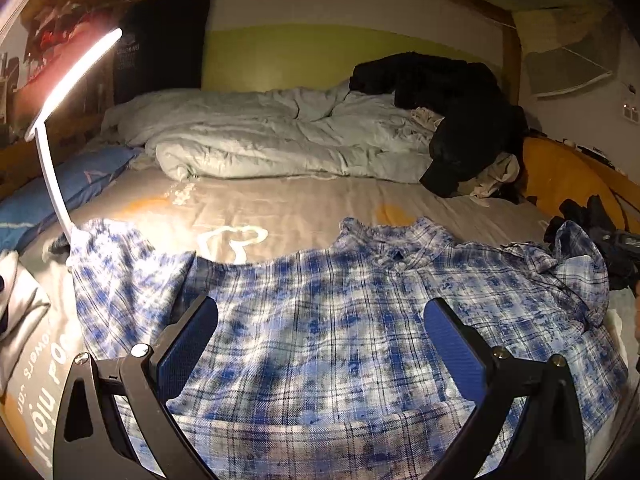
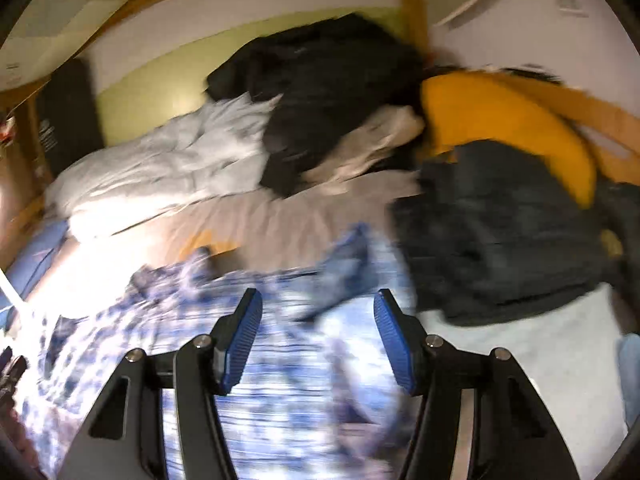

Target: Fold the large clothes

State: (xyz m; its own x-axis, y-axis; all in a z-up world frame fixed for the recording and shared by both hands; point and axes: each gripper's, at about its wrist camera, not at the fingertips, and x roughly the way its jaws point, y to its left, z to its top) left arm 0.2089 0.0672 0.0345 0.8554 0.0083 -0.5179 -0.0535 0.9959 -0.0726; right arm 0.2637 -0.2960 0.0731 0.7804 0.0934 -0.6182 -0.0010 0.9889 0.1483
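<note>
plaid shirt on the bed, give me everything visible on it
The plaid shirt is blue and white with blotchy, faded-looking patches, in a soft woven fabric. It lies spread flat on the grey bedsheet, collar toward the headboard. One sleeve reaches out under the lamp; the other is crumpled beside dark clothes. Both grippers are above it, neither gripping it.

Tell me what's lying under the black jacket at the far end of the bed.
The black jacket lies partly on the pale duvet and on a crumpled cream garment that pokes out beneath it. Anything else below is covered.
</note>
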